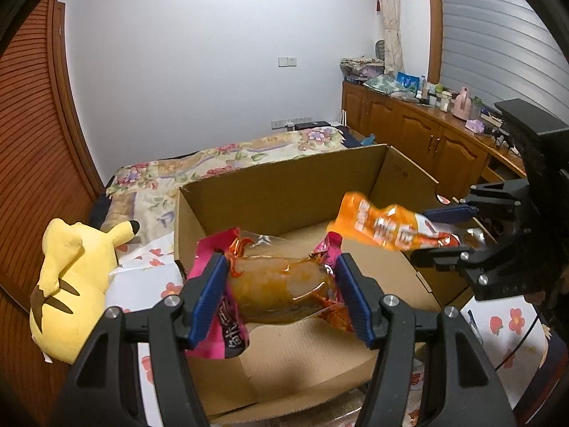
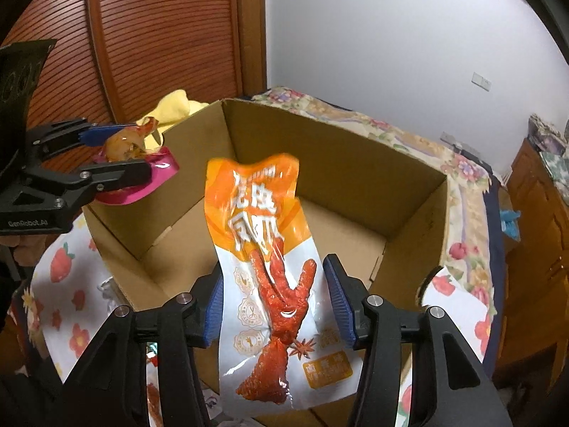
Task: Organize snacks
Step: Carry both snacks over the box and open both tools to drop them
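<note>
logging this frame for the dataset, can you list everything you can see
pink snack packet: 1, pink ends, clear middle with brown food, in left gripper above box
orange snack packet: 1, orange and white, chicken-foot picture, in right gripper above box
cardboard box: 1, brown, open, nothing visible inside, on the bed
plush toy: 1, yellow, left of box
bed cover: 1, floral, behind box
white printed sheet: 1, red fruit and flowers, under box
cabinet: 1, brown wood, cluttered top, along right wall
left gripper: black, blue pads
right gripper: black, blue pads
</note>
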Demonstrator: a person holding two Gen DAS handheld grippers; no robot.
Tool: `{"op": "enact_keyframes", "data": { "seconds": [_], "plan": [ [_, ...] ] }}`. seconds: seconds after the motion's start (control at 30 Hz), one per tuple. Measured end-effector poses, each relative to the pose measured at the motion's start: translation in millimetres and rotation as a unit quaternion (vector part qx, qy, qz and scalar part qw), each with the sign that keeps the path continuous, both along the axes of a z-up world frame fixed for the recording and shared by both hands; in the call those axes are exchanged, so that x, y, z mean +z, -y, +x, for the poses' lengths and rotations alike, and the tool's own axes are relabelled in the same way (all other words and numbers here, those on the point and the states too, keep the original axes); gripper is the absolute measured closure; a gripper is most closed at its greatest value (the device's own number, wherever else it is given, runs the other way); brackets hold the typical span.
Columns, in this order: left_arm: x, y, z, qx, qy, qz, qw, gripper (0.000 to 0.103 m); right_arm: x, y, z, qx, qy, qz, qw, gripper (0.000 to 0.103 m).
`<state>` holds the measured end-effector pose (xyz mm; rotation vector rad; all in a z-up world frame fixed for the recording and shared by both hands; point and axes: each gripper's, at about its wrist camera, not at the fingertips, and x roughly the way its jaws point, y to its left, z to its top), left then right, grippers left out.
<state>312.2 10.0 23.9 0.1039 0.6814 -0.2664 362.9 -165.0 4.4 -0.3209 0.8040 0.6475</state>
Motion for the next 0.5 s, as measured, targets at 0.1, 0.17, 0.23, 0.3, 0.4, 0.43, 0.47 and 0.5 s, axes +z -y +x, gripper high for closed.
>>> {"op": "enact_keyframes", "data": {
  "seconds": [0.1,0.17,0.23,0.3,0.4,0.43,0.47,0.5],
  "plan": [
    [-2.7,0.5,6.3,-0.002,-0.005,0.001,1.0,0.039,-4.9,-7.6,-0.2,0.009,-0.008,-0.012,1.0,0.05],
    [-3.3,2.3,7.1,-0.004,-0.006,0.001,1.0,0.039,-7.0,-10.4,0.6,0.012,-0.01,-0.019,1.0,0.05],
    [-4.6,3.6,9.1,-0.006,-0.009,0.0,0.9999,0.039,-9.0,-11.5,2.7,0.011,-0.013,-0.024,1.0,0.05],
    [-5.2,4.9,9.9,-0.007,-0.01,0.001,0.9999,0.042,-10.1,-12.4,5.4,0.007,-0.017,-0.026,0.999,0.05],
    [-5.9,8.0,10.3,-0.01,-0.011,0.002,0.9999,0.046,-10.3,-11.1,8.1,0.005,-0.022,-0.023,0.999,0.049],
    [-6.5,9.4,10.3,-0.012,-0.011,0.004,0.9999,0.049,-10.6,-11.5,9.4,0.002,-0.022,-0.026,0.999,0.049],
    [-7.1,11.6,10.4,-0.014,-0.013,0.008,0.9998,0.052,-11.6,-11.2,10.2,0.003,-0.024,-0.027,0.999,0.049],
    [-7.8,13.3,10.5,-0.014,-0.014,0.01,0.9998,0.052,-12.4,-10.7,10.2,0.004,-0.026,-0.026,0.999,0.049]
  ]
}}
